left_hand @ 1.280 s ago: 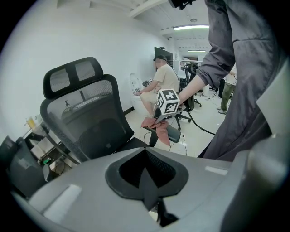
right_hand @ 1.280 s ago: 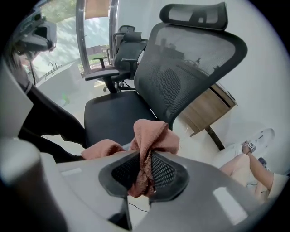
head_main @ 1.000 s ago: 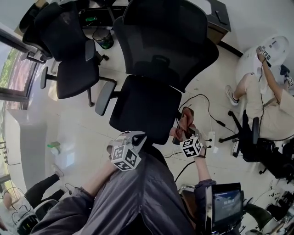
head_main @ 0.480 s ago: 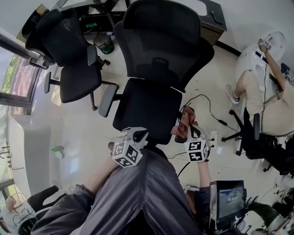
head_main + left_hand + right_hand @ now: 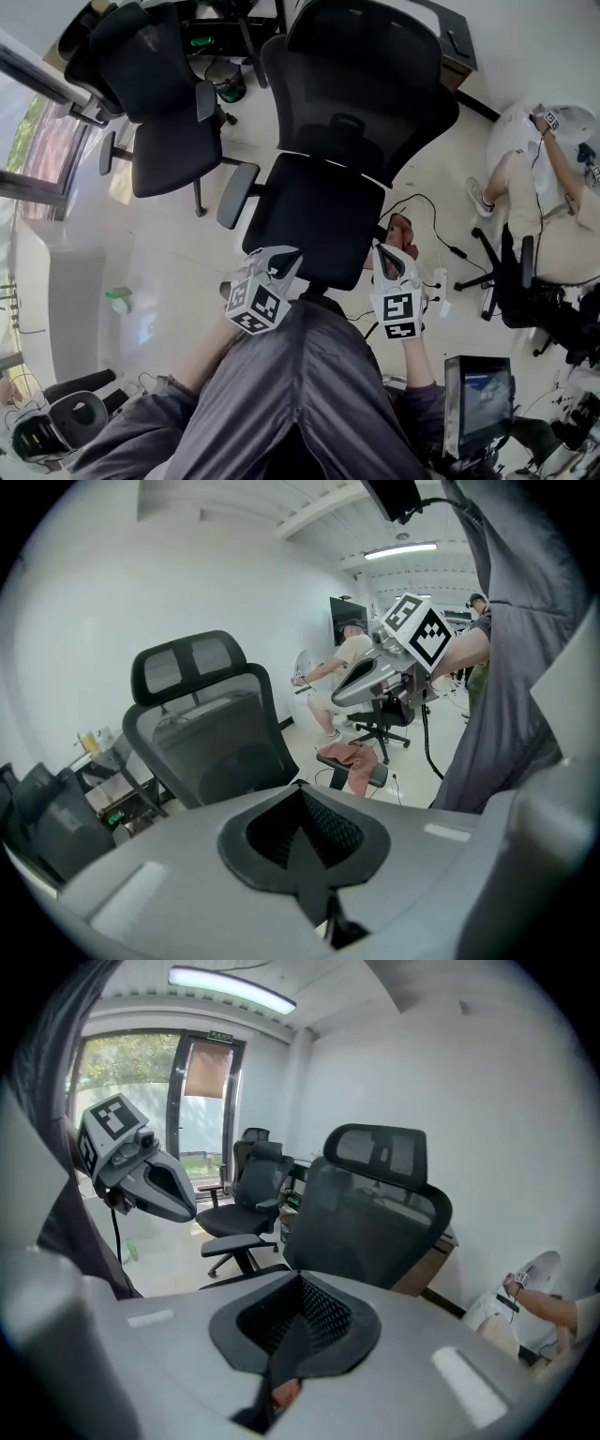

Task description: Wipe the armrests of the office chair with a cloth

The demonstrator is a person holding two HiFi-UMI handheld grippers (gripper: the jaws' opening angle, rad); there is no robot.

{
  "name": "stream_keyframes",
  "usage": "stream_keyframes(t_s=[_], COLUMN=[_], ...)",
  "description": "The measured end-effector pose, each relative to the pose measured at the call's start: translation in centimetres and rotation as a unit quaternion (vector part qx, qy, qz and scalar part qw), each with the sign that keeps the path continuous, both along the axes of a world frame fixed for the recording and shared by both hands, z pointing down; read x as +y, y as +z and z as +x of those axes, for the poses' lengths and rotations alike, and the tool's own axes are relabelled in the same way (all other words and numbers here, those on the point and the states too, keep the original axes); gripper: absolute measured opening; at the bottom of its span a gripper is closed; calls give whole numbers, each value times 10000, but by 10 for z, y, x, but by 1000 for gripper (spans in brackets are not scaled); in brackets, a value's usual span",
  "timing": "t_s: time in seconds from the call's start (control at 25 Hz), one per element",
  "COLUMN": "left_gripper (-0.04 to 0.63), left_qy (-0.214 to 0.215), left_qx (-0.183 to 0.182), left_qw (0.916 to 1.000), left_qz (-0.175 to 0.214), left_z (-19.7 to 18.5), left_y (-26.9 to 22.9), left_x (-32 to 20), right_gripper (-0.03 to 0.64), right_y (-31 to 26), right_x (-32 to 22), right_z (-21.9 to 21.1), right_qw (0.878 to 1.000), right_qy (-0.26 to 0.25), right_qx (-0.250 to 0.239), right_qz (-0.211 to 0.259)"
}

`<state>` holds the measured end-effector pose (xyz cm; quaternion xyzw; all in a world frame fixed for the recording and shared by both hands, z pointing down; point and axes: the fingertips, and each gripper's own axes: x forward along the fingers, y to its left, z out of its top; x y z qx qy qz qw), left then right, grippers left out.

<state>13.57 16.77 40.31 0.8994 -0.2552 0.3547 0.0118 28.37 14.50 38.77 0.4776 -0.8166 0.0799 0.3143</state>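
The black mesh office chair [image 5: 319,211] stands in front of me, its left armrest [image 5: 237,193] bare. A reddish-brown cloth [image 5: 403,228] lies draped over the right armrest; in the left gripper view the cloth [image 5: 352,755] rests on that armrest pad [image 5: 367,774]. My right gripper [image 5: 382,248] hangs above the cloth, shut and holding nothing, clearly apart from it as the right gripper [image 5: 342,694] shows from the side. My left gripper [image 5: 292,255] hovers over the seat's front edge, jaws shut and empty. Both pairs of jaws [image 5: 302,803] [image 5: 300,1288] point at the backrest.
A second black chair [image 5: 164,112] stands at the back left by the window. A person [image 5: 539,202] sits at the right beside another chair base. Cables and a power strip [image 5: 436,281] lie on the floor right of the chair. A screen [image 5: 478,394] is near my right elbow.
The right gripper has risen off the cloth, which stays on the armrest. The left gripper has lifted slightly. My view has shifted, so the chair sits further right.
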Motion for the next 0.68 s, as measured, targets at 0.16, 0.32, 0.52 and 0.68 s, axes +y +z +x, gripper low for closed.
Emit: stream_keyframes(t_s=[0.16, 0.32, 0.52, 0.68], left_gripper=[17, 17, 17, 17], left_qy=[-216, -547, -791, -690], left_qx=[361, 1099, 2024, 2103], left_qw=[9991, 9924, 9761, 9750], left_qz=[5, -102, -101, 168], left_z=[-34, -80, -143, -176], left_y=[-17, -48, -104, -132], left_x=[-1, -11, -28, -40], right_gripper=[2, 2, 1, 1], right_y=[-21, -49, -102, -130], right_x=[-5, -13, -20, -26], right_z=[-46, -95, -147, -178], right_qw=[9994, 9981, 9968, 9946], right_qy=[-293, -468, -367, -260], right_qx=[84, -25, -336, -309], right_qz=[163, 390, 629, 954])
